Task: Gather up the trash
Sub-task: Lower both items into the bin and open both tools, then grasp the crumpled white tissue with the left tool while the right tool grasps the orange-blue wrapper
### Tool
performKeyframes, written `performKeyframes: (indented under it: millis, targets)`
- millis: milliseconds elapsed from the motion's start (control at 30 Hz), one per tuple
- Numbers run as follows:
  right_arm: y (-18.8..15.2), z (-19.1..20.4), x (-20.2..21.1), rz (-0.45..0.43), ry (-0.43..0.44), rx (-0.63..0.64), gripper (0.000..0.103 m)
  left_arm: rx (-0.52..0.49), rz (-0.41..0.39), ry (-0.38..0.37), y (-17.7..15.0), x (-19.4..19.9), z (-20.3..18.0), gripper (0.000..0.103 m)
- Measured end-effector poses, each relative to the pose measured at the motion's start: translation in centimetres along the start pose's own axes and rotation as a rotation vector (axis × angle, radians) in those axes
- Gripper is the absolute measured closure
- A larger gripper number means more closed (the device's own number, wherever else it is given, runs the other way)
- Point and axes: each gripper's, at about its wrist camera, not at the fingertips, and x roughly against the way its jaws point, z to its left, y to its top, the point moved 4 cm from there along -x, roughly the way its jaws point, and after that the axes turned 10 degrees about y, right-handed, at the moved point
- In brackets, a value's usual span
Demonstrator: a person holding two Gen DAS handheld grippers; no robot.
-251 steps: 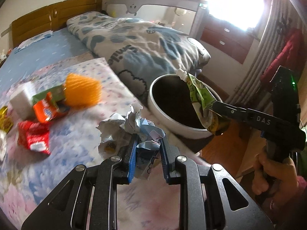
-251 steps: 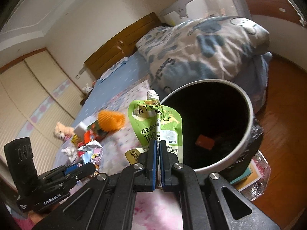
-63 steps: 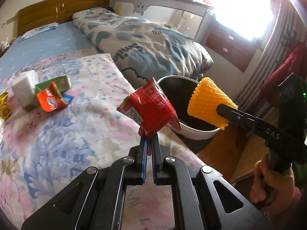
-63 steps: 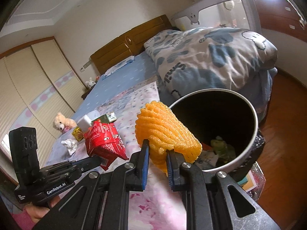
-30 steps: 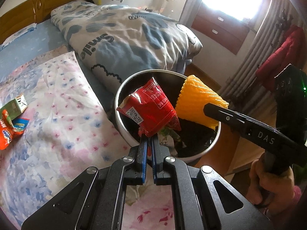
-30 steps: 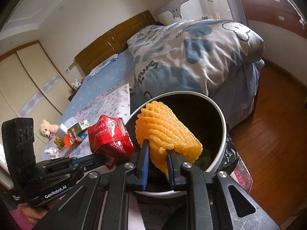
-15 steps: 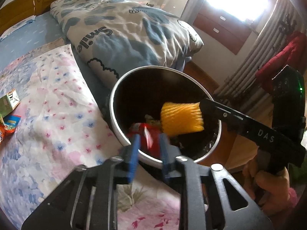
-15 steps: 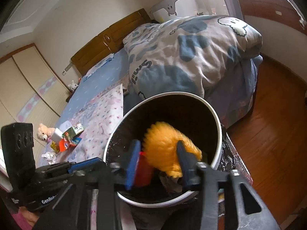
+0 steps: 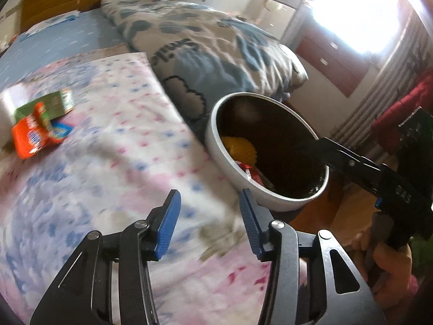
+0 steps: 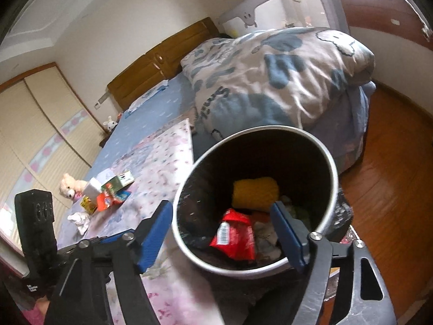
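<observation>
Both pieces of trash have left the grippers since a second ago: the red wrapper [image 10: 235, 237] and the yellow foam net [image 10: 255, 194] now lie inside the bin [image 10: 332, 189], where before each was pinched above its rim. The left gripper [image 9: 207, 220] has just been opening; its blue fingers [image 9: 167, 220] stand spread with nothing between them, over the flowered bedspread [image 9: 108, 162] rather than the bin mouth. The right gripper [image 10: 222, 239] has also just been opening, fingers wide apart and empty, hanging over the bin. Under the wrapper and net there is what looks like crumpled paper, though it is dim in there. An orange packet [image 9: 35, 138] and a green carton [image 9: 51, 104] remain on the bed.
</observation>
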Motion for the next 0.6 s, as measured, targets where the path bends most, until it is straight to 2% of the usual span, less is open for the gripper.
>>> performKeyframes:
  millis: [600]
  targets:
    - [-2.9,8.3,-4.5,0.075,0.13,0.088,0.019,0.196,-0.037,0.127,-4.1,3.5,10.8,0.056]
